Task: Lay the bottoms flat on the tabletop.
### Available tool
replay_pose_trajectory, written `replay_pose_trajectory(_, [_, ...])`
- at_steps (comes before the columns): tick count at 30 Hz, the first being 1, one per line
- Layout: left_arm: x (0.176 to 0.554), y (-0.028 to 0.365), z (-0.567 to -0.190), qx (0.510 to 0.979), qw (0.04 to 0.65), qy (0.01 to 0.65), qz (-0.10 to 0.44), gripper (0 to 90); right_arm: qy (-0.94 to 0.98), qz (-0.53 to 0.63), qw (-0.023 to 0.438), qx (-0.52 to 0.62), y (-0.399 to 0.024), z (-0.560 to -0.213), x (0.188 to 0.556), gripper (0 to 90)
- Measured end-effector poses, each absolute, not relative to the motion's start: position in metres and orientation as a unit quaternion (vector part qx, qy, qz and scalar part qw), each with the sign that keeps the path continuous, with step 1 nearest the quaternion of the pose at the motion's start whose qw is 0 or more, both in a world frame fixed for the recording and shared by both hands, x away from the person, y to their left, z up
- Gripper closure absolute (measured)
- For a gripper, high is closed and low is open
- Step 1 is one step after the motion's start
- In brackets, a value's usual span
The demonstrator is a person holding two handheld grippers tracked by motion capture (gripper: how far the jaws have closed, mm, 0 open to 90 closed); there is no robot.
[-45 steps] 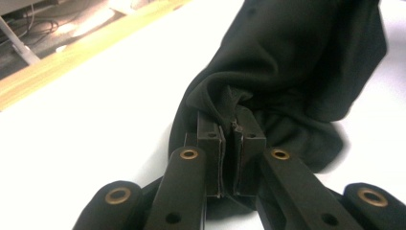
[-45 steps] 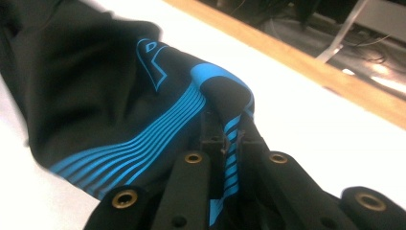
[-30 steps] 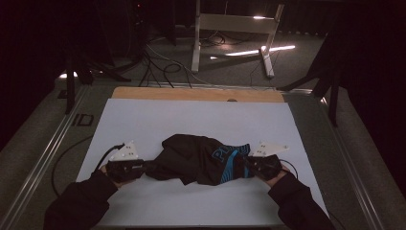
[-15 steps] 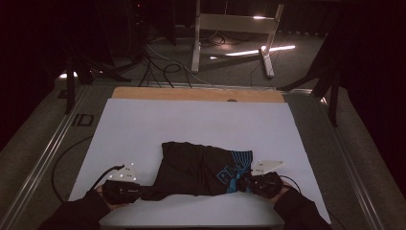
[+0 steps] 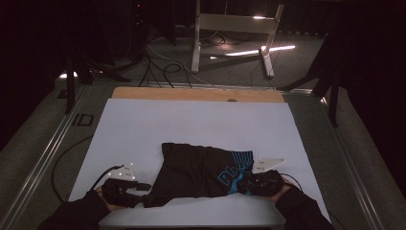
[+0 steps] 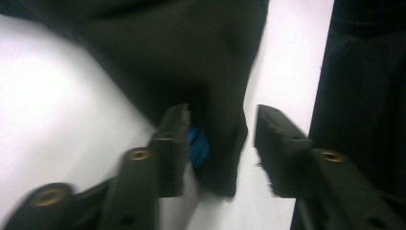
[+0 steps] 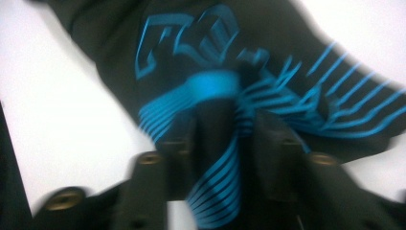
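High view first: a dark garment with blue print lies spread on the white sheet, near the person's edge of the table, with the left gripper at its near left corner and the right gripper at its right edge. Both sit low at the cloth, which rests flat rather than hanging, so the step in hand looks like letting go after laying it down. Left gripper view: the jaws have just been opening and stand apart; a fold of the garment lies between them, against one jaw and clear of the other, so the hold is released. Right gripper view, blurred: its jaws have likewise just been opening, and a striped fold runs between them; whether the pads press it I cannot tell. Next, I judge, both grippers must back away toward the near edge without dragging the cloth.
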State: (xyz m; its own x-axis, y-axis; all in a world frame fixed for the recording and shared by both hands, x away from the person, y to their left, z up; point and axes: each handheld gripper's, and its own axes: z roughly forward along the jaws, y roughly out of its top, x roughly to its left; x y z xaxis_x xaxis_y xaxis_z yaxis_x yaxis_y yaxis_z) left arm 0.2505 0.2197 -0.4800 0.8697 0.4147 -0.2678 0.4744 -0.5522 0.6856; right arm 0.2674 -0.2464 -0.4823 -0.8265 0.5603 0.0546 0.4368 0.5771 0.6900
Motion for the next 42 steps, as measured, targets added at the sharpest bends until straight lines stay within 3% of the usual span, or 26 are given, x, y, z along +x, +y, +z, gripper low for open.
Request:
replay_pose_trajectory(7, [0.284,0.222,-0.460,0.839,0.431,0.331,-0.001,42.1,0.852,0.391,0.134,0.320,-0.256,-0.458,0.289,34.8])
replay_pose_trajectory(11, [0.299,0.213,-0.456,0.831,0.435,0.348,0.007,40.0,0.831,0.401,0.154,0.353,-0.257,-0.455,0.303,33.4])
replay_pose_trajectory(21, [0.328,0.160,-0.481,0.857,0.385,0.343,-0.011,38.0,0.838,0.396,0.148,0.345,-0.231,-0.466,0.312,29.5])
replay_pose_trajectory(25, [0.332,0.152,-0.491,0.861,0.373,0.346,-0.012,40.2,0.831,0.404,0.122,0.362,-0.229,-0.472,0.317,30.2])
replay_pose_trajectory(28, [0.334,0.147,-0.497,0.870,0.364,0.331,-0.020,57.6,0.842,0.407,0.095,0.342,-0.216,-0.475,0.314,30.8])
replay_pose_trajectory(31, [0.334,0.145,-0.497,0.873,0.365,0.321,-0.028,81.1,0.855,0.396,0.086,0.325,-0.204,-0.480,0.311,36.2])
replay_pose_trajectory(33, [0.334,0.144,-0.495,0.874,0.372,0.312,-0.035,89.6,0.861,0.387,0.069,0.322,-0.200,-0.484,0.312,45.0])
replay_pose_trajectory(35, [0.334,0.144,-0.494,0.873,0.375,0.310,-0.038,90.0,0.869,0.373,0.053,0.320,-0.198,-0.488,0.314,55.9])
replay_pose_trajectory(37, [0.333,0.143,-0.493,0.874,0.378,0.301,-0.048,90.0,0.879,0.360,0.046,0.310,-0.196,-0.491,0.313,59.0])
replay_pose_trajectory(38, [0.331,0.142,-0.492,0.877,0.374,0.299,-0.044,90.0,0.892,0.337,0.044,0.299,-0.191,-0.496,0.311,73.0])
replay_pose_trajectory(40, [0.329,0.141,-0.492,0.879,0.375,0.292,-0.043,90.0,0.900,0.322,0.055,0.288,-0.188,-0.499,0.309,86.2])
replay_pose_trajectory(42, [0.329,0.140,-0.492,0.880,0.375,0.290,-0.039,90.0,0.903,0.320,0.063,0.280,-0.188,-0.497,0.309,88.7])
